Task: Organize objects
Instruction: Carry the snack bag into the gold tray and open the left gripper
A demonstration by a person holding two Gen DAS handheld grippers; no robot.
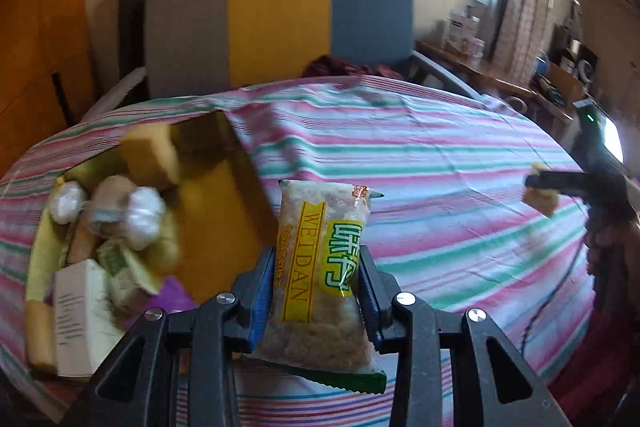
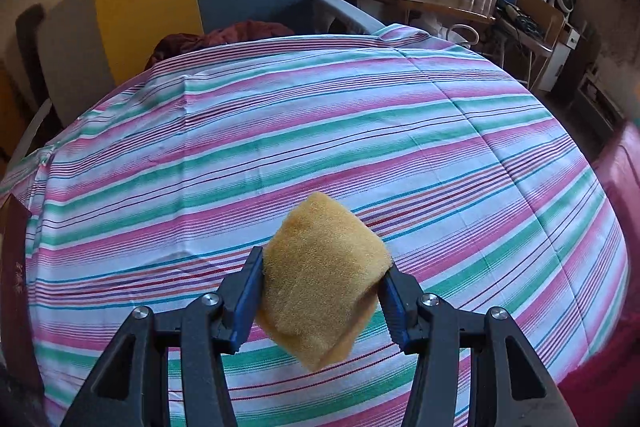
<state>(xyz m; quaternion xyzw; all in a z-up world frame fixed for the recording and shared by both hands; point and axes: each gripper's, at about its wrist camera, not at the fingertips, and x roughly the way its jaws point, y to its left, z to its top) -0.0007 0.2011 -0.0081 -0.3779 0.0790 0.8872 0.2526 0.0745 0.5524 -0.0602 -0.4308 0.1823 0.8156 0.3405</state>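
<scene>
Left gripper [image 1: 318, 291] clamped on one crinkly clear-plastic snack packet [image 1: 320, 279], open cardboard box [image 1: 216, 211] at its left; right gripper [image 2: 322, 301] squeezing one porous yellow sponge block [image 2: 326, 283] above striped cloth [image 2: 320, 131].

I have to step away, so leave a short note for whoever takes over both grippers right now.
Left gripper: shut on a snack packet, held above the table.
Right gripper: shut on a yellow sponge, also in the air.
Box at left on the striped tablecloth already holds another sponge, wrapped items and cartons.
Left to do: probably put both held items in the box.
</scene>
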